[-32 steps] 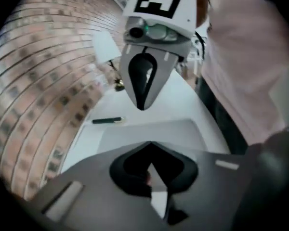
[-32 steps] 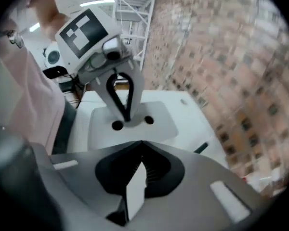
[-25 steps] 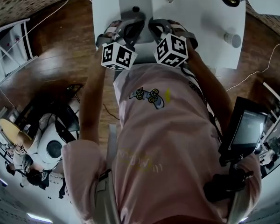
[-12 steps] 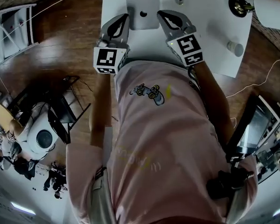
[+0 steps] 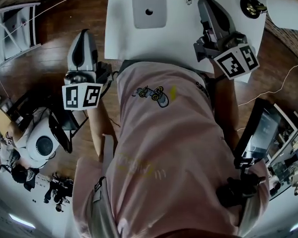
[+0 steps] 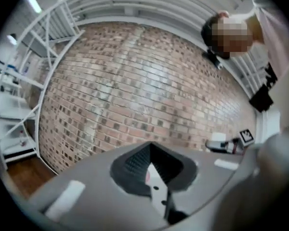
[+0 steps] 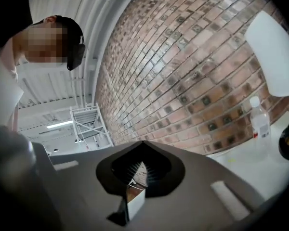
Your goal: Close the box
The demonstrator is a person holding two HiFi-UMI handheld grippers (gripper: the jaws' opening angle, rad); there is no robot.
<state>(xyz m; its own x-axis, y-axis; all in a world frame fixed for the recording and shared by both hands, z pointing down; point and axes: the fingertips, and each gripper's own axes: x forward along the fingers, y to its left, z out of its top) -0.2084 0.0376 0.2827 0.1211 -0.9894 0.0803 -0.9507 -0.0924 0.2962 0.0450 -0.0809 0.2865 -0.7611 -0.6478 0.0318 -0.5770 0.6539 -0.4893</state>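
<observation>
By the white table (image 5: 139, 43), left claw (image 5: 83, 36), right claw (image 5: 208, 6), both closed and empty, square-marker cubes (image 5: 82, 96)

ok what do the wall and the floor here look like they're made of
Wall: brick, with matte reddish-brown courses and pale mortar joints. Floor: wood or a wood-look laminate, going by the dark brown boards, visible seams and slight sheen; I cannot tell which.
</observation>
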